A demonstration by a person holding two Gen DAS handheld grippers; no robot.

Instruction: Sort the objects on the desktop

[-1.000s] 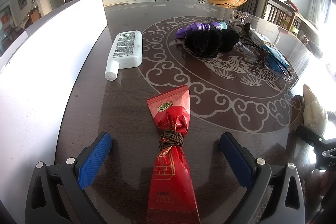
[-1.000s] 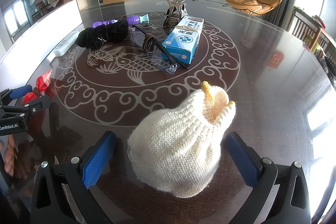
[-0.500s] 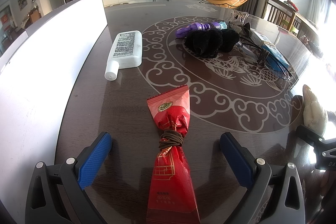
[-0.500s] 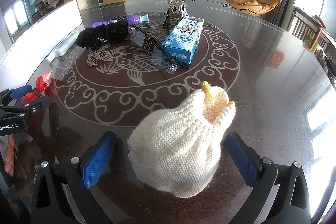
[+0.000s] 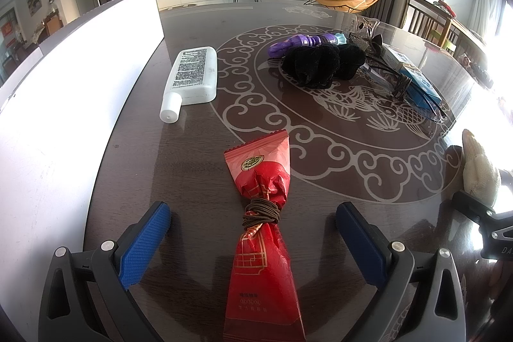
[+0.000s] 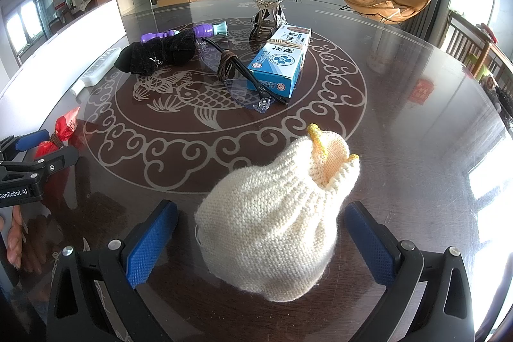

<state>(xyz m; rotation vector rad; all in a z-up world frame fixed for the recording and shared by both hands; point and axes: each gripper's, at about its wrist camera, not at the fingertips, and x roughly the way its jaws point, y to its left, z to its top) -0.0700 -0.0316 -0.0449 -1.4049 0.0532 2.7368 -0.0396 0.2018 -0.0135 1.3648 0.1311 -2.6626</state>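
We hold our left gripper (image 5: 253,228) low, its blue pads (image 5: 144,242) spread wide apart. Our right gripper (image 6: 261,233) sits level too, jaws equally wide.

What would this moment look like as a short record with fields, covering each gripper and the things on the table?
left gripper: open, fingers either side of the red snack packet, not touching
right gripper: open, straddling the cream knitted glove
white bottle: lying flat near the white box wall
black fabric bundle: beside the purple toy
blue medicine box: beside the tied glasses
table: dark, fish pattern
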